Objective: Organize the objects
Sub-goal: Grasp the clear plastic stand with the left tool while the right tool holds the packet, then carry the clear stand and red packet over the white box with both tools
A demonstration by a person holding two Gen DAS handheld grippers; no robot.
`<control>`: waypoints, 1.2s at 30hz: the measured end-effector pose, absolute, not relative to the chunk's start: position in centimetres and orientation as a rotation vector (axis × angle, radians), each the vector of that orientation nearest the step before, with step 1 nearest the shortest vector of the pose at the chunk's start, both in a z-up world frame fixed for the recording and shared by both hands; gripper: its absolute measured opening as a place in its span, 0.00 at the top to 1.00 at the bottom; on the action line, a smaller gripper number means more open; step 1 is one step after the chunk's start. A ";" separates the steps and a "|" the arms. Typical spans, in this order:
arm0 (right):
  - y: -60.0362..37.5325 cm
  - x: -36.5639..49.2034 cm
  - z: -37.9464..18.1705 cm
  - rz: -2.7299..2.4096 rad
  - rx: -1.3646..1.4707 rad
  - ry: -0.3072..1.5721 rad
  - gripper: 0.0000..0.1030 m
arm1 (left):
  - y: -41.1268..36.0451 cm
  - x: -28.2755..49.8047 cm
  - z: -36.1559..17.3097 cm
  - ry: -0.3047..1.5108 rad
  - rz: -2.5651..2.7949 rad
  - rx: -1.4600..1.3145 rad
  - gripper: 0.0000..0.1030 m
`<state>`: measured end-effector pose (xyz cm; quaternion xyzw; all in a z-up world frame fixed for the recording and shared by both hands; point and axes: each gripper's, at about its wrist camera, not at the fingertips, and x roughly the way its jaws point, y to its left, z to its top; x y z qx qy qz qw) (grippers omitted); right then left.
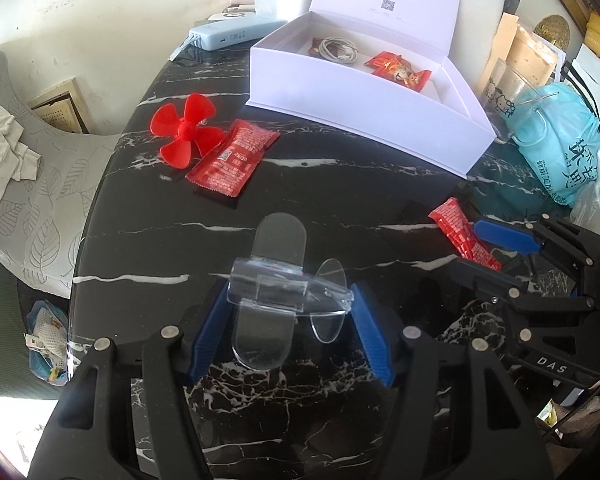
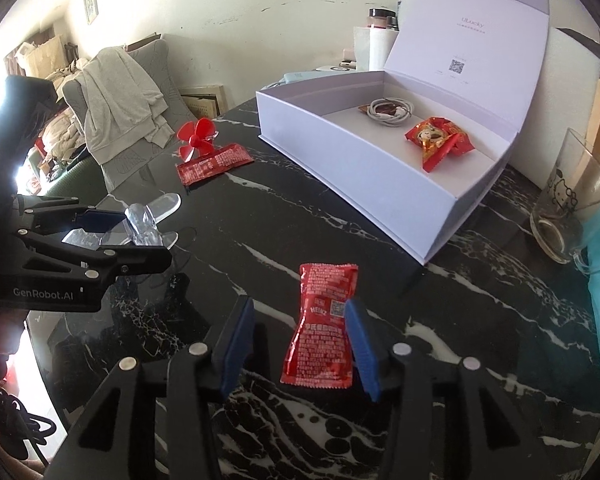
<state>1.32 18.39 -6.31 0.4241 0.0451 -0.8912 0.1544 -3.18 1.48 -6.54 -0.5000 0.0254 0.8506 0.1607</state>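
Note:
My left gripper (image 1: 290,312) is open, its blue pads on either side of a clear plastic toy plane (image 1: 278,292) lying on the black marble table (image 1: 340,184). My right gripper (image 2: 298,338) is open around a red Heinz ketchup sachet (image 2: 324,320), its right pad touching the sachet's edge. The same sachet (image 1: 462,234) and the right gripper (image 1: 496,240) show in the left wrist view. A second ketchup sachet (image 1: 232,158) lies beside a red propeller (image 1: 186,130). The open white box (image 1: 364,92) holds a coiled cable (image 1: 338,50) and a red snack packet (image 1: 398,70).
A glass Hello Kitty mug (image 2: 568,208) and a blue plastic bag (image 1: 560,148) stand right of the box. A light-blue device (image 1: 230,34) sits behind the box. A grey chair with clothes (image 2: 120,108) stands off the table's left edge.

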 end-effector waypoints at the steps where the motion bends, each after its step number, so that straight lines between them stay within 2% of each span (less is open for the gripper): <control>1: 18.7 1.3 -6.4 -2.566 1.226 0.119 0.54 | 1.5 -3.2 -6.5 0.074 2.429 -1.427 0.42; 6: 19.3 1.1 -7.0 -2.580 1.274 0.092 0.53 | 1.7 -3.2 -6.5 0.091 2.433 -1.427 0.42; 12: 18.6 1.7 -7.2 -2.604 1.266 0.179 0.54 | 1.7 -3.2 -6.5 0.095 2.435 -1.427 0.42; 13: 18.6 1.8 -7.2 -2.603 1.267 0.172 0.57 | 1.7 -3.2 -6.5 0.097 2.434 -1.427 0.42; 14: 18.7 1.8 -7.1 -2.610 1.266 0.167 0.76 | 1.7 -3.2 -6.5 0.099 2.435 -1.428 0.42; 18: 18.8 2.0 -7.2 -2.621 1.251 0.180 0.82 | 1.6 -3.2 -6.6 0.109 2.439 -1.429 0.42; 24: 19.7 1.9 -7.1 -2.589 1.242 0.062 0.85 | 1.7 -3.4 -6.6 0.086 2.428 -1.443 0.42; 36: 19.9 3.2 -4.9 -2.569 1.169 0.015 0.85 | 2.6 -2.5 -5.1 0.086 2.424 -1.418 0.42</control>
